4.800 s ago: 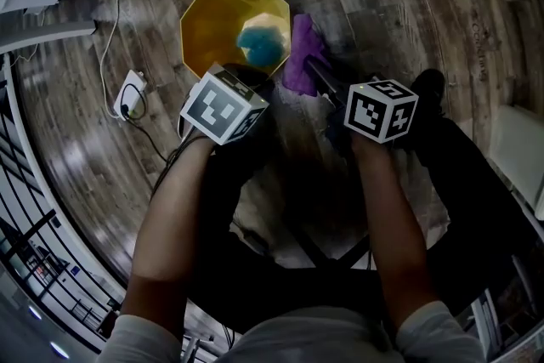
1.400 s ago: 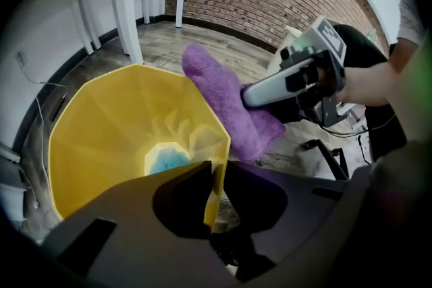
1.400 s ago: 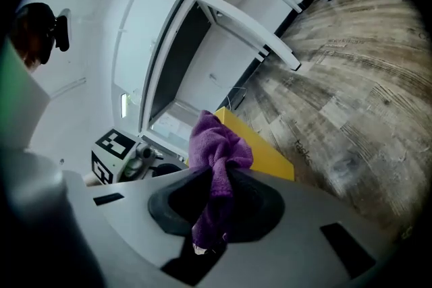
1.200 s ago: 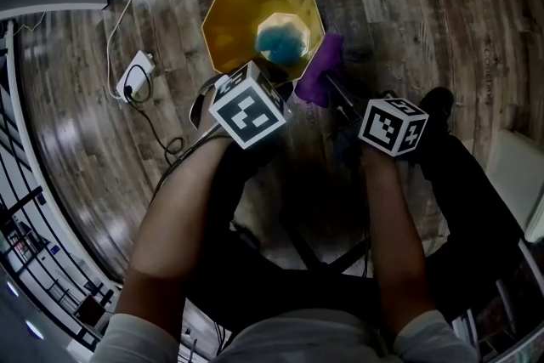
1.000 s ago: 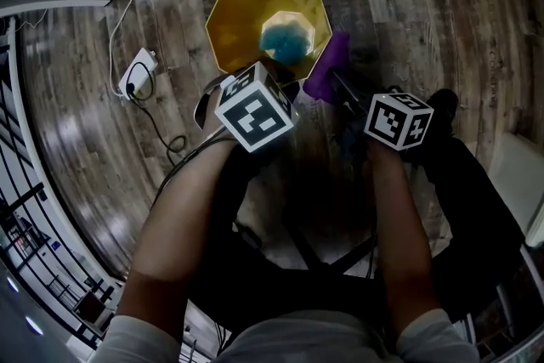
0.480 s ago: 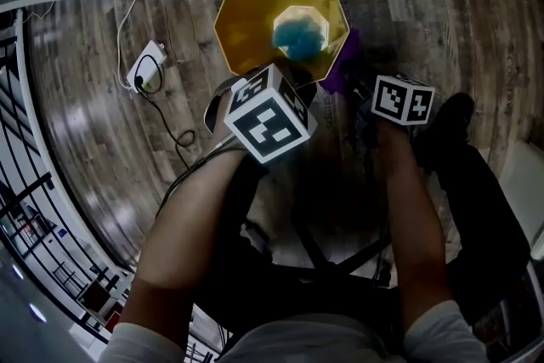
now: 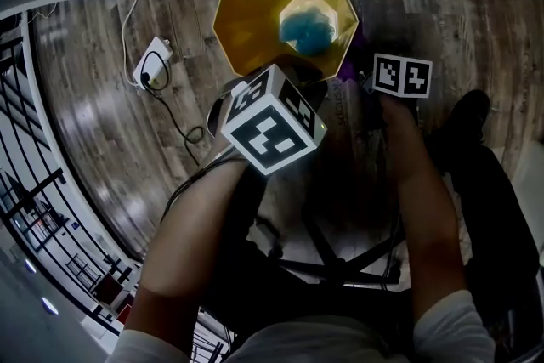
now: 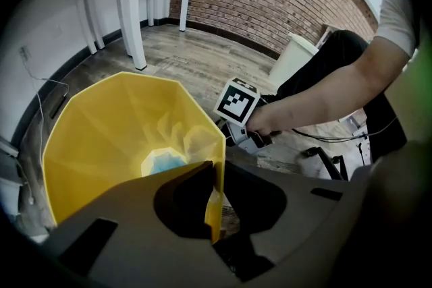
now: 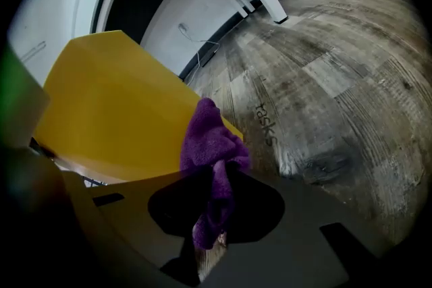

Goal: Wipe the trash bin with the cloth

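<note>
A yellow many-sided trash bin (image 7: 255,13) stands on the wooden floor with a blue lump (image 7: 306,30) at its bottom. My left gripper (image 8: 216,175) is shut on the near rim of the bin (image 8: 101,138), with the thin yellow wall between its jaws. My right gripper (image 9: 216,179) is shut on a purple cloth (image 9: 209,145), which lies against the outer wall of the bin (image 9: 115,111). In the head view this gripper (image 7: 364,70) sits low at the bin's right side. There only a sliver of the cloth (image 7: 358,55) shows.
A white power strip with a cable (image 7: 153,68) lies on the floor left of the bin. White table legs (image 8: 135,3) and a brick wall stand beyond it. A black chair base (image 7: 340,259) is under the person.
My right gripper has gone down along the bin's right outer wall with the purple cloth, which is now mostly hidden from the head view. My left gripper has stayed on the rim.
</note>
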A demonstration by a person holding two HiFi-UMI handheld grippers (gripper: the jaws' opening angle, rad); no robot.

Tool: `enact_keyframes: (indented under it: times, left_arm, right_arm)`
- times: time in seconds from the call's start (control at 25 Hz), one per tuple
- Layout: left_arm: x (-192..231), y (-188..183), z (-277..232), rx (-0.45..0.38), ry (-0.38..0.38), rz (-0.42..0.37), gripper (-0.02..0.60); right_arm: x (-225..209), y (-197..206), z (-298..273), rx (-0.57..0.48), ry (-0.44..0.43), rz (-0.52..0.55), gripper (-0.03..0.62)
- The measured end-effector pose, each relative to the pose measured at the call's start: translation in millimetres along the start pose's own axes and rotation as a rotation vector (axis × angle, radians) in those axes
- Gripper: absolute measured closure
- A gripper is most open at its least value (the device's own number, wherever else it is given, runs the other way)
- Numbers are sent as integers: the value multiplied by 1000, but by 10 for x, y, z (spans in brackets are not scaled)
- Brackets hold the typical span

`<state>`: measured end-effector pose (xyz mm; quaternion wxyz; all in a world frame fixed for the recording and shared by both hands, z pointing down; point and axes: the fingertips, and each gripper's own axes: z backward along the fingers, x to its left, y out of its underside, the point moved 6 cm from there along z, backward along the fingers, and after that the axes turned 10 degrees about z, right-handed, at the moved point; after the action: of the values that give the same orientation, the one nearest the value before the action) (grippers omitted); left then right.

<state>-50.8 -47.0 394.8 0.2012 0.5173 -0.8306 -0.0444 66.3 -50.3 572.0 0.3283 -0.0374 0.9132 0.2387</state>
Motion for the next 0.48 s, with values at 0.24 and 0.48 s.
enact_keyframes:
  times: [0.24, 0.48]
  left_arm:
    - [-4, -7, 3, -4, -1, 19, 536]
    - [-22, -15, -11, -4, -5, 22, 535]
  right_arm:
    - [-167, 55, -268, 85, 72, -3, 530]
    - [-310, 117, -478, 177, 156, 52, 530]
